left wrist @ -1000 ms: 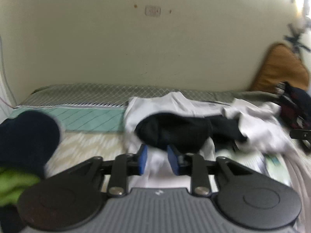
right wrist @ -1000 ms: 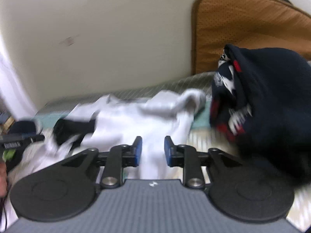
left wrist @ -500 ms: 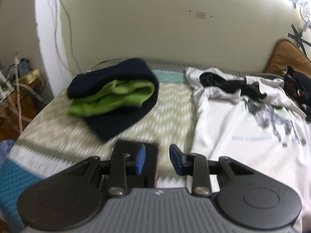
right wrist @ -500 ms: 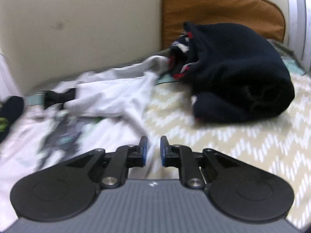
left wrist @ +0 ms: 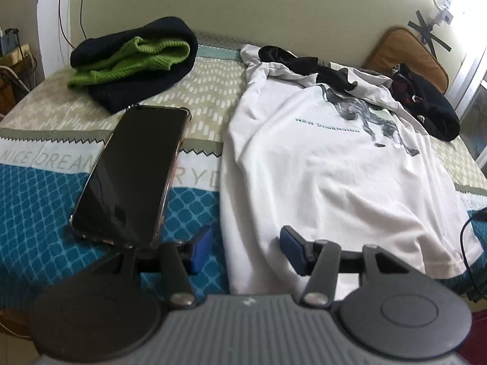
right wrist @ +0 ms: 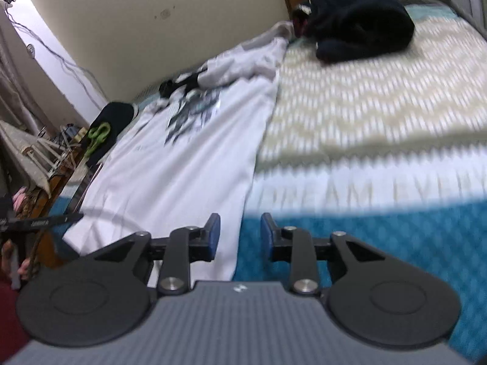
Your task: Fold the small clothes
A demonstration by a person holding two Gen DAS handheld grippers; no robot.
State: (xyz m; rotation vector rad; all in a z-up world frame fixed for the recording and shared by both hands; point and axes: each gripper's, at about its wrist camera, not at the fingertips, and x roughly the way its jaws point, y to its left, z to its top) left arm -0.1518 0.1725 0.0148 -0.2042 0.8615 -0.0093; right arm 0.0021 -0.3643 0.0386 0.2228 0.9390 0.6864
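You are holding the left hand-held gripper [left wrist: 246, 251] released over the near hem of the white T-shirt [left wrist: 328, 164]; its jaws have just been opening, and the hem's left corner is lying between the blue pads without being pinched. Your right hand-held gripper [right wrist: 236, 237] is hovering released too, its jaws having just been opening, straddling the shirt's right edge near the hem, with nothing clamped.

The shirt is lying spread flat on the bed [left wrist: 36, 200], printed side up (a dark graphic and a line of green lettering), its collar end bunching at the far side near the wall. Just left of it a black phone [left wrist: 131, 170] is lying on the bedspread. Farther left, a dark and green knit bundle [left wrist: 134, 60] is sitting by the wall. At the far right, a dark garment [right wrist: 359, 15] is lying heaped in front of a brown cushion [left wrist: 408, 51].
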